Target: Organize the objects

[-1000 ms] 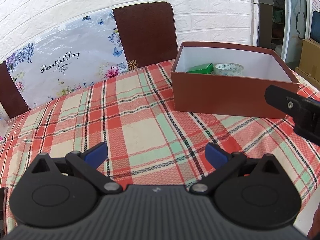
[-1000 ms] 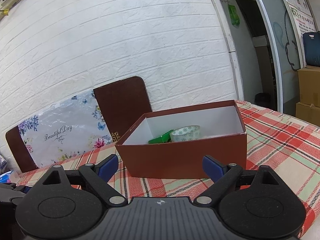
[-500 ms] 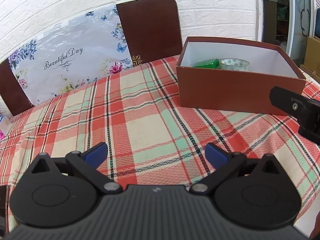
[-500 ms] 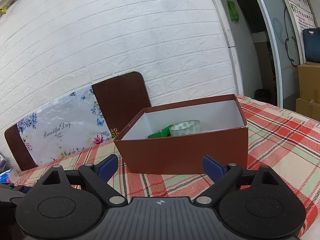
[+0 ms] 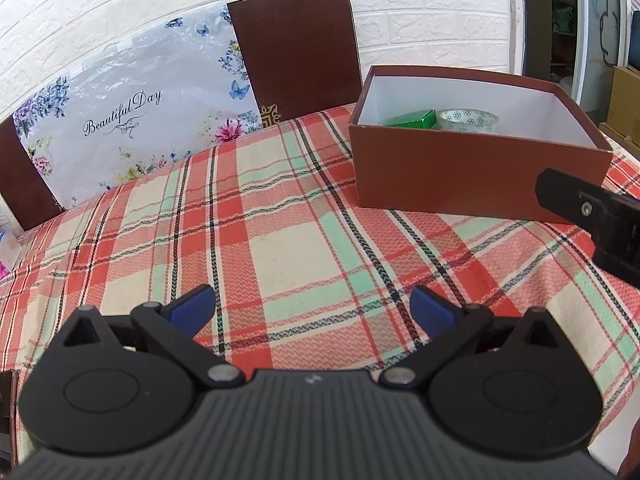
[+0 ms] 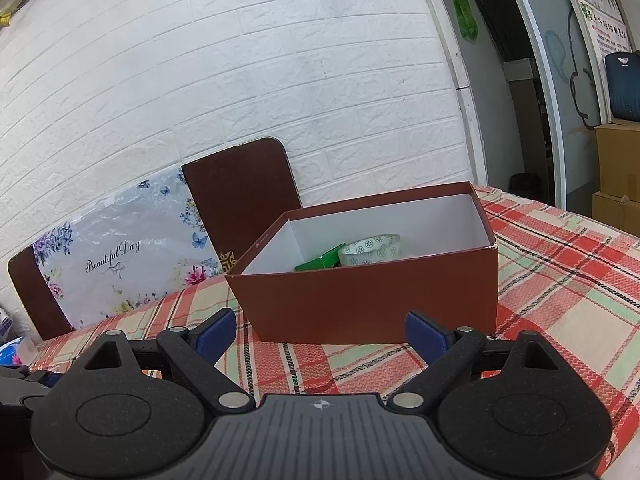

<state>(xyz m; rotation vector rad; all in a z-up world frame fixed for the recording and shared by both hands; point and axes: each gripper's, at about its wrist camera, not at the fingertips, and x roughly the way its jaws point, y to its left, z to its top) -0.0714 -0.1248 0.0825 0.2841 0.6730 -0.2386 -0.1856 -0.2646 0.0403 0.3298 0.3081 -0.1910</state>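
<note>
- Both grippers are empty. The left gripper (image 5: 312,304) has its jaws spread wide over bare plaid cloth, and the right gripper (image 6: 316,330) has its jaws released just as wide, with nothing between them.
- The brown box (image 6: 372,304) stands toward the far right corner of the surface (image 5: 280,240). Inside it lie a green carton (image 6: 320,262) and a patterned tape roll (image 6: 372,249), side by side against the far wall of the box.
- No loose object shows on the cloth in either view, so my guess is that the sorting is finished or nearly so. Scan the near and left edges of the surface before you commit to another reach.
- If you do go back to the box, come in over its rim from above rather than pushing at the near wall. It looks like light cardboard and would probably slide on the cloth.
- Relative to your right jaws, the box sits straight ahead and just beyond the tips, its near wall spanning the gap between them. Relative to your left jaws, it lies well ahead and off to the right, apart from them.
- Mind the right gripper's body at the right edge of the left view. Keep the two grippers apart.
</note>
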